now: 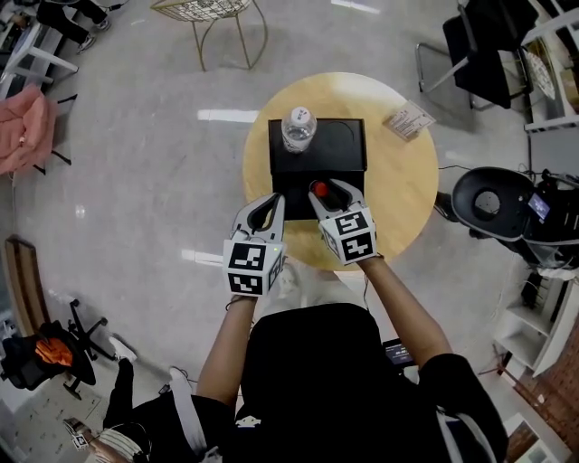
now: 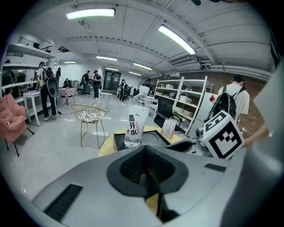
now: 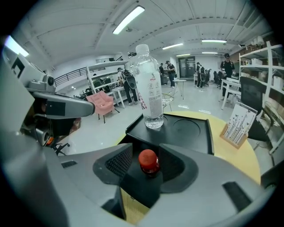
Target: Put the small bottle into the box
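right claw point(image 3: 144, 150): jaws wide apart, gripping nothing; pads clear of the small bottle on both sides.
small bottle point(image 3: 148, 162): red cap, upright, between the right claw's jaws, on the black floor of the box at its 6 o'clock edge; looks already in.
left claw point(image 2: 144, 153): jaws together, empty; just outside the box at 7 o'clock, beside the right claw, no contact seen.
box point(image 1: 348, 127): black, shallow, middle of the table; round recess at its 1 o'clock part is bare.
step (judged): bottle set down and let go; what's left is backing the right claw out.
risk 1: a pad catches the red cap on the way out and tips the bottle; cause would be pulling sideways or twisting instead of straight back along the jaws.
risk 2: bottle sits close to the near rim, so a knock toward 6 o'clock could send it over the low edge onto the table.
risk 3: left claw is close; swinging it toward 3 o'clock could bump the right claw or the box.
water bottle point(image 1: 298, 127): tall, clear, upright at the box's 11 o'clock corner; well apart from the small bottle, not in the way.
table point(image 1: 398, 190): round, wood.
card stand point(image 1: 409, 119): at the table's 2 o'clock, clear of the box.
around: wire chair point(image 1: 213, 14) at 12 o'clock, office chair point(image 1: 493, 203) at 3 o'clock, both off the table, no obstruction.
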Available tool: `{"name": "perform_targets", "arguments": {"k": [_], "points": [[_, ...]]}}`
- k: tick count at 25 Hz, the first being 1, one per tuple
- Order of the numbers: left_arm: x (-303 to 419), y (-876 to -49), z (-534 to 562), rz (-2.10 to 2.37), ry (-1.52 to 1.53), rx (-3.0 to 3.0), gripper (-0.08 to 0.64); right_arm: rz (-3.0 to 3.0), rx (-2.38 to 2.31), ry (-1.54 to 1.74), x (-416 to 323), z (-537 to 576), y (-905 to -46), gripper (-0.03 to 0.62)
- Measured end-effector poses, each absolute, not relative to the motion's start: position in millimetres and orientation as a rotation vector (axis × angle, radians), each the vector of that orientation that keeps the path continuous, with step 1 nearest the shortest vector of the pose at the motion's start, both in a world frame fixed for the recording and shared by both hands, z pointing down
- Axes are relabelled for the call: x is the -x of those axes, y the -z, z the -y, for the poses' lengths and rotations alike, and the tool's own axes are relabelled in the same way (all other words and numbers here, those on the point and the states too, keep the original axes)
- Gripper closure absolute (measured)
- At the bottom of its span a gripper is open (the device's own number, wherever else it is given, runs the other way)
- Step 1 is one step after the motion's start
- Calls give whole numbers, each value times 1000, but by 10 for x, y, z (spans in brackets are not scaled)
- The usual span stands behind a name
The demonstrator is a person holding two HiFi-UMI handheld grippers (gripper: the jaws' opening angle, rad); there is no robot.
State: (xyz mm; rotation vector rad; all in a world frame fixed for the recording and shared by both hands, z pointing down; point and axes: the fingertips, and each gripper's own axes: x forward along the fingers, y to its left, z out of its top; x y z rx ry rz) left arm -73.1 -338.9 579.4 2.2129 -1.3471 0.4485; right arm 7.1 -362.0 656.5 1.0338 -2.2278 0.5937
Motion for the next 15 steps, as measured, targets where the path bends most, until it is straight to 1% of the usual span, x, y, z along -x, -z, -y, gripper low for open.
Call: {"name": "perform_targets", "arguments": {"k": [9,11,15], "points": [[787,-5470,3190,1369,-419,-2285,548,2312,-1124,-591,-83,3519,-6090,431],[793,-5351,3126,1373,-405,-2307,548,2326,-1156,-576,-85,3474,-5936,445],[778,-5127,2972,1375,-376,-2351,548,2358,-1196,-544,-71,3348,-5646,497]]}}
